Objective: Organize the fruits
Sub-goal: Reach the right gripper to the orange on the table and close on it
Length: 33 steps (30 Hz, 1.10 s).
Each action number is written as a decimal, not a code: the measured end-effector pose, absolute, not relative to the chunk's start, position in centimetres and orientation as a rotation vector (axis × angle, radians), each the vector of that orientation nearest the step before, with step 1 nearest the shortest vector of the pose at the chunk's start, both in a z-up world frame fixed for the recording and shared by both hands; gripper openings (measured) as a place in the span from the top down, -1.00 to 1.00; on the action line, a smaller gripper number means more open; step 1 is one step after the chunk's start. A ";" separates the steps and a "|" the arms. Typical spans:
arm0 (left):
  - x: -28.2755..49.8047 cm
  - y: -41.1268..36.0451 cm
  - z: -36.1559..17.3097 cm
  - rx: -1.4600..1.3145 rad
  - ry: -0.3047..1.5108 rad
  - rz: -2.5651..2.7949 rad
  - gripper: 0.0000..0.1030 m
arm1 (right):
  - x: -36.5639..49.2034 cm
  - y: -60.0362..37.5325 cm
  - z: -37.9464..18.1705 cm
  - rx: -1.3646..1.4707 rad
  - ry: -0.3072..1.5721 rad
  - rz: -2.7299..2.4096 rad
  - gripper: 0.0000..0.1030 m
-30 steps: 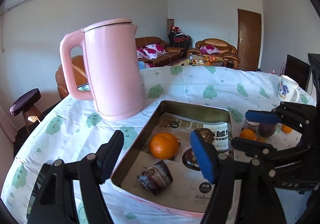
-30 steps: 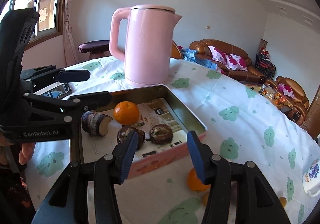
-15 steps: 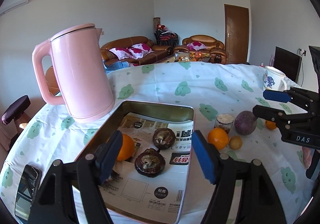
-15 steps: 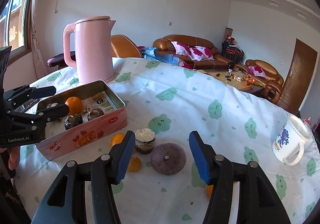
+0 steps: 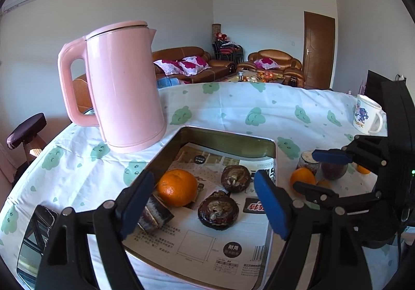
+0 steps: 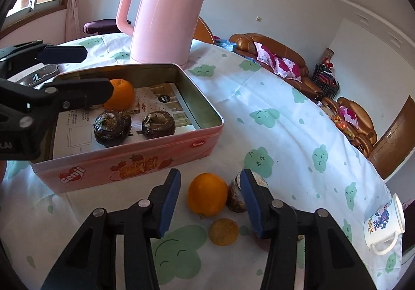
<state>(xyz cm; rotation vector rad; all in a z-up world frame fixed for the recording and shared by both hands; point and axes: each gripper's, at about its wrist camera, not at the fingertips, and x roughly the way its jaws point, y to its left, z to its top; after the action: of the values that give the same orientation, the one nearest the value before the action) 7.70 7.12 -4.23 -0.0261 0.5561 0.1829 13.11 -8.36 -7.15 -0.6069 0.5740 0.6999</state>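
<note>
A pink tin lined with printed paper holds an orange, two dark round fruits and a dark cut piece. My left gripper hovers over the tin with nothing between its jaws, which are opening. On the cloth beside the tin lies a second orange. My right gripper straddles that orange; its jaws are closing, with small gaps left to both pads. A dark stub with a pale top and a small yellowish fruit lie close by.
A tall pink kettle stands just behind the tin. A white mug sits near the table's right edge, and a phone lies by the left edge. The round table has a cloud-print cloth.
My right gripper has come down and closer, from the purple fruit and stub to the orange beside the tin. The left gripper has swung back over the tin and its jaws stand wider.
</note>
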 end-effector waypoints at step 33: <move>6.7 7.0 -3.6 -0.033 0.530 0.176 -0.59 | 13.1 -9.7 -7.2 -0.597 0.627 0.627 0.24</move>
<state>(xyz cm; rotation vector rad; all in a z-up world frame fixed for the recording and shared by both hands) 6.69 7.01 -3.62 -0.0329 0.5304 0.1757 13.08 -9.66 -7.20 -0.5969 0.6269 0.6266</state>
